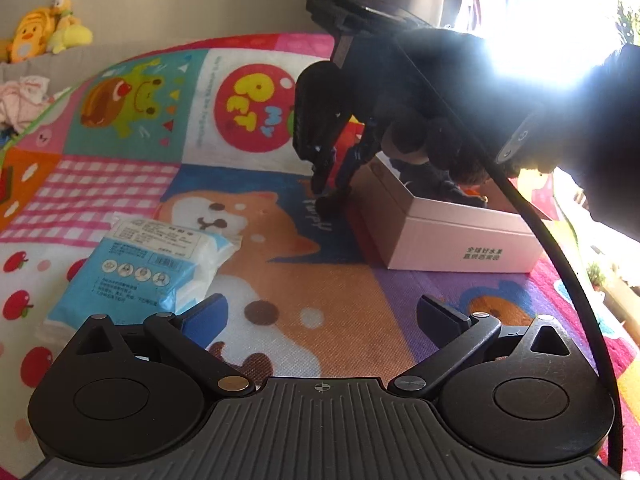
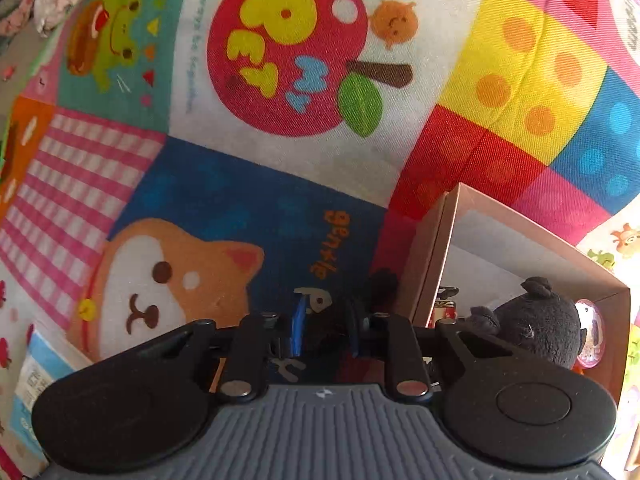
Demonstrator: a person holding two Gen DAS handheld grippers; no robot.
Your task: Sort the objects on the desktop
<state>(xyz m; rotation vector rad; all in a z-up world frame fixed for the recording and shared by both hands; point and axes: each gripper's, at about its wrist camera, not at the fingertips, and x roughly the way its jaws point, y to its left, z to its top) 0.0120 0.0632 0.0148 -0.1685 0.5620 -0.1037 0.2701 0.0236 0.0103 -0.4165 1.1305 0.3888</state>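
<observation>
Box point(image 2: 520, 248) sits just right of my right claw point(image 2: 324, 332), whose jaws are pressed together on nothing, tips down near the cartoon cloth point(image 2: 224, 192). That view alone shows the dark plush point(image 2: 544, 320) inside; my left view adds my spread left claw point(image 1: 320, 316) and the tissue pack point(image 1: 140, 264) at near left.

Window glare point(image 1: 532, 40) washes out the hand, and the box point(image 2: 520, 240) perhaps half hides a dark plush point(image 2: 540, 320)
</observation>
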